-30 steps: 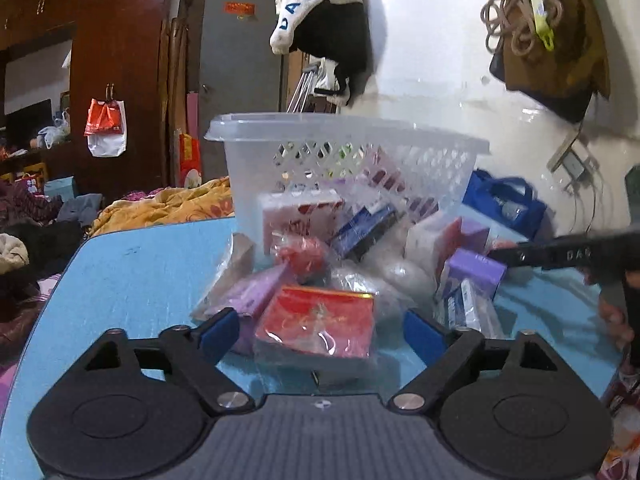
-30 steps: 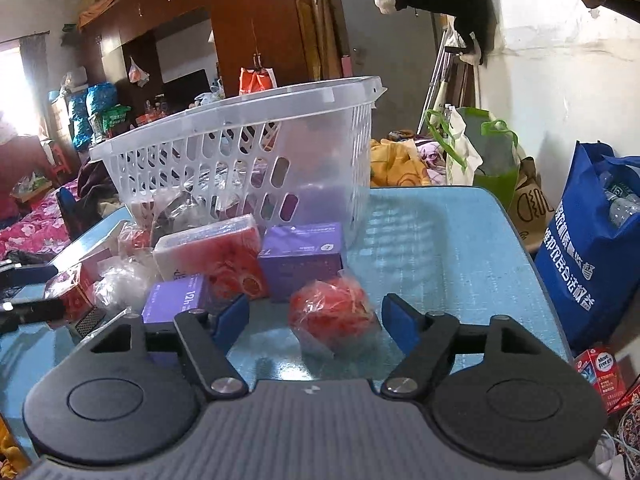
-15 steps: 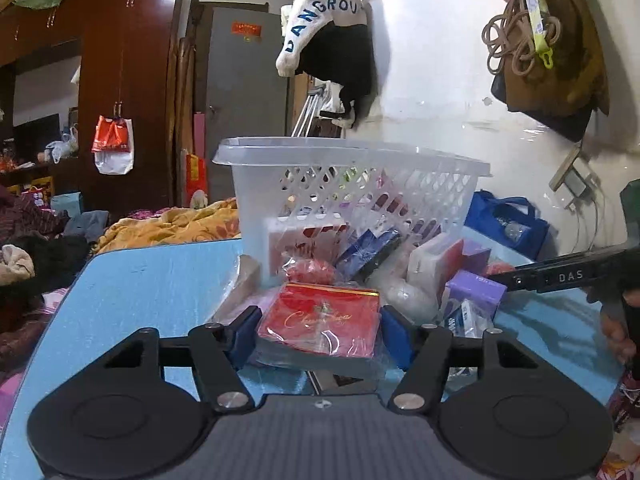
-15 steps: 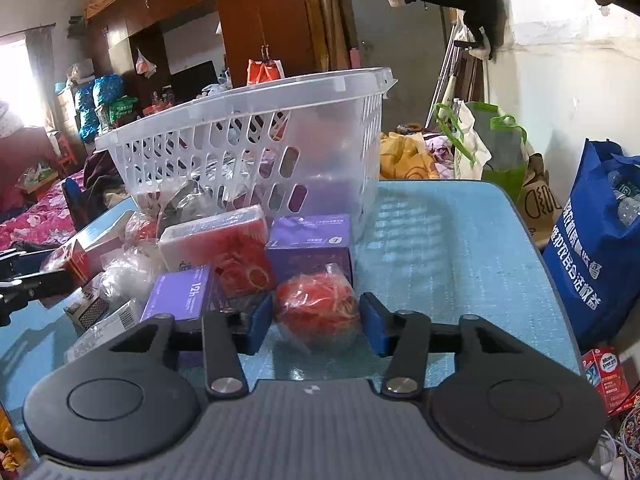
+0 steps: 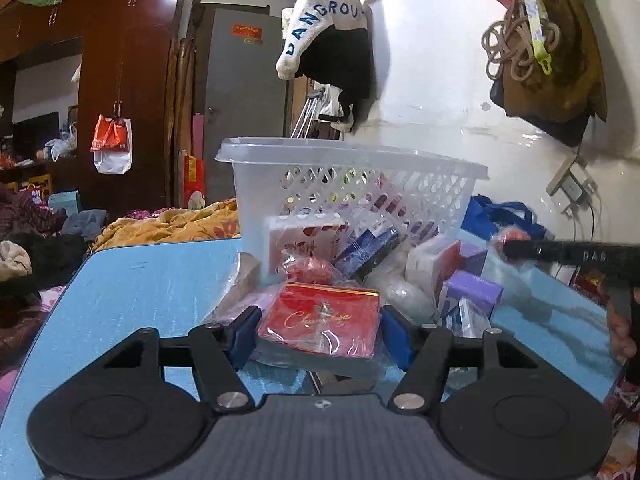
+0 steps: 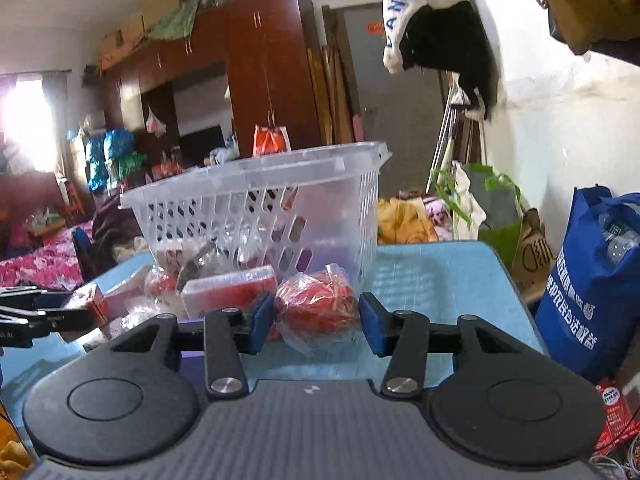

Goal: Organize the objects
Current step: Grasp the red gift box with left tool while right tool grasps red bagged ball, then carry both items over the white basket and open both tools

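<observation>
**Both tools clamped on items, basket not yet loaded**

The left tool (image 5: pixel 318 334) is seen w/ its blue pads pressed against the two sides of a red box (image 5: pixel 320 320) wrapped in clear film; the box is held at the near edge of the pile on the blue worktop (image 5: pixel 140 280). Gold script is visible on the box lid. Behind it, a heap of small packs is spread: purple boxes (image 5: pixel 472 286), a white-and-red pack (image 5: pixel 304 240), a blue pack (image 5: pixel 368 244) leaning vs. the basket wall, plus clear bags.

The right tool (image 6: pixel 316 322) is closed on a red ball in a clear bag (image 6: pixel 318 308), pads touching the bag on both sides. The bag is held above the worktop, in front of the basket's near corner. From the left view, the right tool's tip w/ the red ball is seen at the right, just beside the pile.

A clear plastic basket (image 5: pixel 352 184) is stood upright at the back of the pile, touching several packs. Contents can't be told through the lattice. A blue shopping bag (image 6: pixel 592 280) is seen off the worktop's right side.
</observation>
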Motion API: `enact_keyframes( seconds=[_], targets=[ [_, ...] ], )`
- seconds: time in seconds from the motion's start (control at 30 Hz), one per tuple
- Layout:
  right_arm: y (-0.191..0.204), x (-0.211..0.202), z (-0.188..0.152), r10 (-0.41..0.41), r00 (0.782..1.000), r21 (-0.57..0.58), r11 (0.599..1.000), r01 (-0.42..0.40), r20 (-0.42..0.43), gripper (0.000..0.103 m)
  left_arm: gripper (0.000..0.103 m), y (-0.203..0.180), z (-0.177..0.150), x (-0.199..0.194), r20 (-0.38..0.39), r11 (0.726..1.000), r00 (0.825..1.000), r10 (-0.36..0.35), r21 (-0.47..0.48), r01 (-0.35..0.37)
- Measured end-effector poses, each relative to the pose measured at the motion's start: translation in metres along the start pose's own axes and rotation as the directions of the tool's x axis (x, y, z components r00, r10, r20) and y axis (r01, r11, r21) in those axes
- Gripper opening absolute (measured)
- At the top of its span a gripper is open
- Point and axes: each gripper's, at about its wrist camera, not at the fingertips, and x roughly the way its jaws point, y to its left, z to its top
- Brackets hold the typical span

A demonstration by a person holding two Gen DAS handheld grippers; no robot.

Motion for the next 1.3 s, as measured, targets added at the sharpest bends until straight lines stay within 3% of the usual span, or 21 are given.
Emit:
enact_keyframes(
  seconds=[0.13,0.57,0.7,0.8,0.9,1.0,1.1,1.17,1.3],
  targets=[
    [0.0,0.0,0.001,0.0,1.0,0.001,1.0,0.0,0.009,0.051,0.067,0.002,-0.002,0.0,0.005,1.0,1.0,0.0,-0.014,0.0],
    [0.001,-0.013,-0.002,-0.021,0.995,0.006,1.0,0.02,0.097,0.05,0.067,0.0,-0.002,-0.021,0.135,1.0,0.99,0.026,-0.01,-0.024],
    [-0.001,-0.018,0.001,0.017,0.995,0.021,1.0,-0.019,0.101,0.05,0.067,0.002,0.0,-0.026,0.157,0.999,0.987,0.024,-0.029,-0.02],
    [0.005,-0.036,0.023,0.002,0.985,0.02,1.0,-0.006,0.173,0.05,0.067,0.0,0.019,-0.031,0.194,0.999,0.981,0.006,-0.036,0.001],
    [0.025,-0.039,0.064,0.005,0.977,-0.05,0.999,0.006,0.212,0.05,0.067,-0.01,0.065,-0.029,0.249,0.999,0.968,-0.028,-0.015,0.033],
    [0.042,-0.001,0.109,0.001,0.989,-0.125,0.992,0.017,0.146,0.05,0.067,-0.018,0.118,-0.002,0.219,0.999,0.975,-0.035,-0.027,0.042],
    [0.045,0.045,0.133,-0.016,0.998,-0.159,0.987,0.027,0.066,0.05,0.067,-0.014,0.157,0.043,0.108,0.997,0.994,0.008,-0.074,0.0],
    [0.039,0.072,0.14,0.002,1.0,-0.133,0.991,-0.004,-0.012,0.05,0.067,-0.01,0.17,0.071,0.021,0.997,0.999,0.026,-0.074,-0.025],
    [0.038,0.096,0.137,-0.002,0.998,-0.145,0.989,-0.006,-0.055,0.051,0.067,-0.004,0.171,0.097,-0.036,0.996,0.998,0.056,-0.07,-0.059]
  ],
)
